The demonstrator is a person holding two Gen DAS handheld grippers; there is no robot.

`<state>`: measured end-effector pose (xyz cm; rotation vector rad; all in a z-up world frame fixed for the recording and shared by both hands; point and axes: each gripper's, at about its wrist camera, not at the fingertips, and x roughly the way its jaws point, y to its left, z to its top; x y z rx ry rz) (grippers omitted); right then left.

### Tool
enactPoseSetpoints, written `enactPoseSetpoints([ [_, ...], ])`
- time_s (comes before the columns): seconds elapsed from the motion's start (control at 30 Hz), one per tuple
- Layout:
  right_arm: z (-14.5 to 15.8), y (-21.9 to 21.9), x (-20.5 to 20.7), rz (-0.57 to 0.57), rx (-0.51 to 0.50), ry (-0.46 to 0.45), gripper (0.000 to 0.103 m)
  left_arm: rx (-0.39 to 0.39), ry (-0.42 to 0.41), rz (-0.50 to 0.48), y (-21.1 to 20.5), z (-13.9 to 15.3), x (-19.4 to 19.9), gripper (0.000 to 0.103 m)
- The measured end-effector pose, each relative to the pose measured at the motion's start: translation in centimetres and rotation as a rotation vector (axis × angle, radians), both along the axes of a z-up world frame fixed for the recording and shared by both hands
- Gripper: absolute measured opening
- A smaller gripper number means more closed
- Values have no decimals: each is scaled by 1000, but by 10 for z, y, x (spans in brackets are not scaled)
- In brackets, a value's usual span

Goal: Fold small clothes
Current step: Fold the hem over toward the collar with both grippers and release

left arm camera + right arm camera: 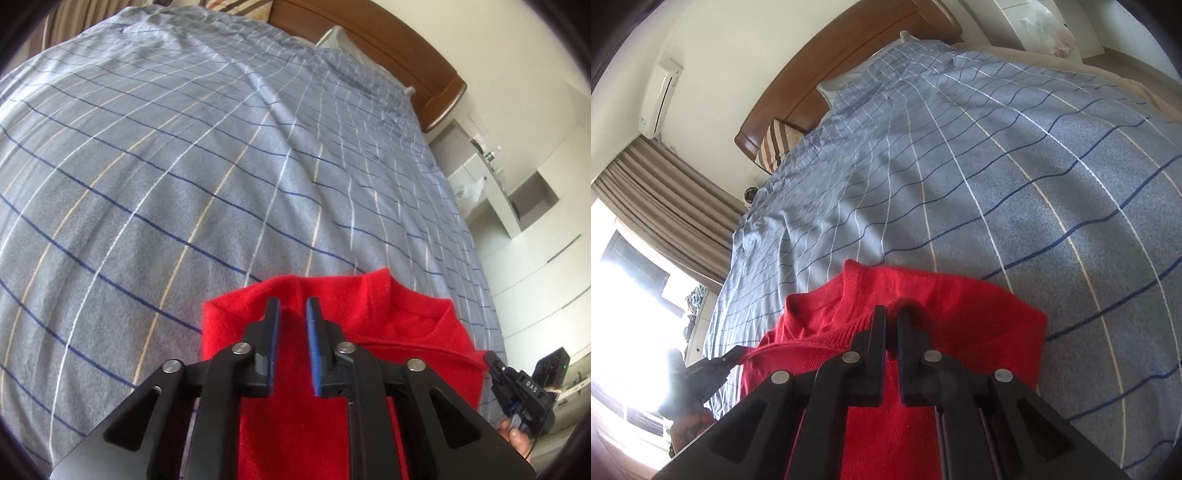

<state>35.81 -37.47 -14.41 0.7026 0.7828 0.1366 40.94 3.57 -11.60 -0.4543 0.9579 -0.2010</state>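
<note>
Bed (184,166), grey checked cover: carries one red sweater (406,325) at its near edge, collar facing away from me. My left gripper (293,314), jaws slightly parted, sits over the sweater's shoulder, empty. My right gripper (892,317), jaws nearly closed, pinches a fold of the sweater beside the collar.

**Black Linkage Grippers, Blue-Lined Fingers**

The left black plastic two-finger gripper (293,314) has blue-padded fingers (313,332) and silver round pivot screws (241,348). The right black gripper (892,319) shows matching screws. At five o'clock, bare skin of a hand (517,439).
</note>
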Motion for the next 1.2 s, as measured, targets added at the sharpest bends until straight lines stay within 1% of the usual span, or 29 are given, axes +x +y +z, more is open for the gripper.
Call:
enactPoseSetpoints([
  [0.03, -2, -3, 1, -26, 9, -9, 14, 6, 0, 23, 4, 1, 3, 65],
  [0.07, -3, -5, 1, -49, 12, -18, 16, 15, -13, 53, 8, 3, 4, 86],
  [0.1, -3, -7, 1, -63, 15, -25, 18, 25, -42, 82, 14, 8, 2, 89],
  [0.13, -3, -9, -1, -73, 16, -30, 18, 32, -59, 91, 18, 11, 1, 89],
  [0.2, -1, -11, -5, -78, 8, -34, 18, 41, -56, 73, 24, 15, -2, 89],
  [0.23, 1, -12, -9, -74, -7, -35, 18, 60, -62, 62, 25, 17, -8, 89],
  [0.3, 6, -13, -20, -66, -55, -41, 20, 125, -87, 26, 25, 23, -24, 89],
  [0.37, 12, -14, -37, -58, -100, -55, 32, 198, -117, -19, 21, 29, -49, 90],
  [0.4, 15, -13, -49, -55, -126, -59, 45, 236, -129, -43, 19, 32, -64, 90],
  [0.43, 17, -12, -61, -53, -151, -64, 57, 273, -139, -67, 17, 34, -80, 91],
  [0.5, 21, -9, -89, -41, -195, -81, 61, 332, -161, -100, 13, 36, -117, 95],
  [0.57, 23, -2, -119, -9, -252, -86, 63, 377, -180, -125, 12, 35, -153, 97],
  [0.63, 21, 7, -148, 23, -319, -82, 63, 417, -185, -128, 12, 32, -183, 97],
  [0.73, 17, 20, -186, 65, -392, -72, 63, 438, -177, -115, 13, 26, -210, 97],
  [0.9, 12, 37, -223, 103, -428, -54, 63, 468, -177, -68, 17, 26, -227, 97],
  [1.07, 15, 58, -238, 130, -471, -65, 63, 517, -211, -55, 20, 34, -239, 97],
  [1.2, 21, 78, -245, 178, -554, -93, 63, 556, -231, -56, 26, 33, -249, 97],
])
